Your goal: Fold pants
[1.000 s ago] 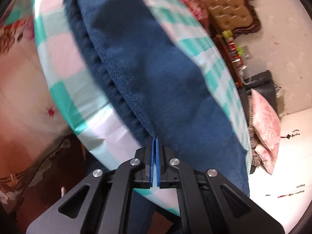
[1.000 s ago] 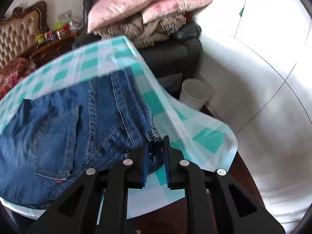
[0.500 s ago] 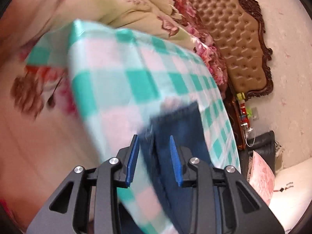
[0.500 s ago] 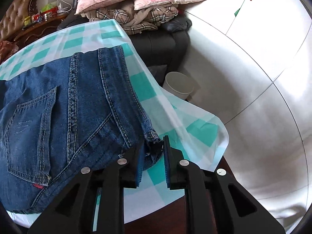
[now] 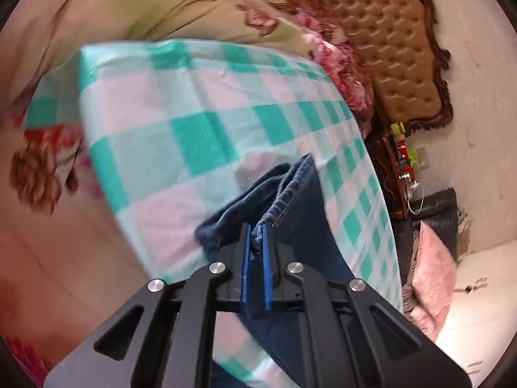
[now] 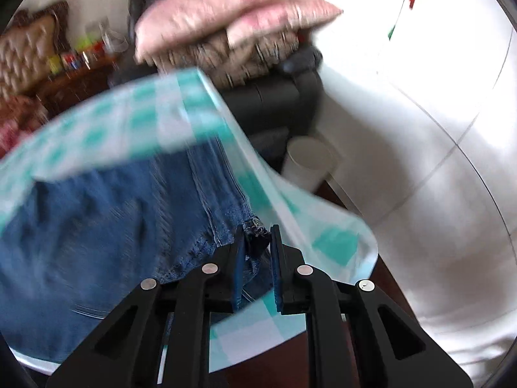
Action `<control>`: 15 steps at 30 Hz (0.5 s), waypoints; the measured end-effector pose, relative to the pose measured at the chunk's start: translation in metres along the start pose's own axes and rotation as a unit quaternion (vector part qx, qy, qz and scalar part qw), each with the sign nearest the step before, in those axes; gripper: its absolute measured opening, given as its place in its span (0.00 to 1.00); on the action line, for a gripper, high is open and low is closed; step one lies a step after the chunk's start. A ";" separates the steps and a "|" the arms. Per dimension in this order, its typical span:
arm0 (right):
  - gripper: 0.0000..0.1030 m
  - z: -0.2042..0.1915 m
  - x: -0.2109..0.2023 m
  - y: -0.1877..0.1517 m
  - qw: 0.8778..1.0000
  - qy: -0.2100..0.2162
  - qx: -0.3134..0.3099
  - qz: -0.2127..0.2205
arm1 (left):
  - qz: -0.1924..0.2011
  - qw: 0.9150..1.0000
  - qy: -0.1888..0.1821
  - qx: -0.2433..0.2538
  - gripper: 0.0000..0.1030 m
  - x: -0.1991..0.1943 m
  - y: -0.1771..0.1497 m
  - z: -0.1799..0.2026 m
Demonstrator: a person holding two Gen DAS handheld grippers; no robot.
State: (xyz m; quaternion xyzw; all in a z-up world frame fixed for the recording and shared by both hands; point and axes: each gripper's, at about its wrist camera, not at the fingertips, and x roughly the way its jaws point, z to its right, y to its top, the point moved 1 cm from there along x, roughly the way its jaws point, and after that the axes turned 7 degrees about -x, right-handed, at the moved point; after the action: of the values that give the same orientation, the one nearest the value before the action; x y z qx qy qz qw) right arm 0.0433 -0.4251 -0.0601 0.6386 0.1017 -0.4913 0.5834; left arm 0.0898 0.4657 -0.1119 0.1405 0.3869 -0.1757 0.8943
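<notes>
Since the earlier frame the left gripper has re-clamped the jeans hem; the right gripper pinches their waistband corner, lifting both ends above the checked tablecloth for folding.

bare cloth beyond jeans, bedding seemingly behind

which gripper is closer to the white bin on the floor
Right. The right gripper, clamped on the jeans, has the white bin just beyond the table edge; the left gripper view shows no bin.
</notes>
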 end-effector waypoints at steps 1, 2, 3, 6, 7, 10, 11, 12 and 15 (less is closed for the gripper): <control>0.12 0.001 -0.006 0.005 1.000 -0.001 -0.002 0.009 | -0.003 1.000 0.004 -0.003 0.06 0.002 -0.001 -0.005; 0.12 0.002 -0.005 0.008 1.000 -0.003 -0.003 0.010 | -0.002 1.000 0.016 -0.002 0.07 0.003 -0.002 -0.010; 0.12 0.004 0.001 0.008 1.000 -0.007 -0.003 0.003 | 0.000 1.000 0.029 -0.005 0.06 0.007 -0.001 -0.017; 0.12 0.007 0.028 -0.003 1.000 -0.012 -0.007 -0.026 | 0.012 0.999 0.034 -0.007 0.06 0.010 0.008 -0.034; 0.12 0.008 0.036 -0.008 0.999 -0.013 -0.009 -0.034 | 0.013 0.999 0.036 -0.003 0.06 0.010 0.009 -0.035; 0.11 0.011 0.070 -0.031 0.998 -0.016 -0.010 -0.066 | 0.023 0.997 0.060 0.035 0.07 0.011 0.007 -0.028; 0.11 0.010 0.079 -0.037 0.997 -0.021 -0.016 -0.071 | 0.029 0.996 0.068 0.048 0.08 0.010 0.005 -0.024; 0.11 0.009 0.082 -0.041 0.997 -0.030 -0.021 -0.072 | 0.034 0.994 0.080 0.060 0.11 0.010 0.003 -0.020; 0.21 0.017 0.080 -0.043 0.997 -0.045 -0.014 -0.068 | 0.084 0.983 0.127 0.103 0.39 0.000 -0.002 -0.001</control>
State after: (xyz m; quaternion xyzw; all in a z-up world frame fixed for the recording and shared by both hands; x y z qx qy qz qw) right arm 0.0439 -0.4614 -0.1449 0.5990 0.1251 -0.5565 0.5620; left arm 0.0883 0.4646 -0.1133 0.2849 0.4638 -0.1190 0.8304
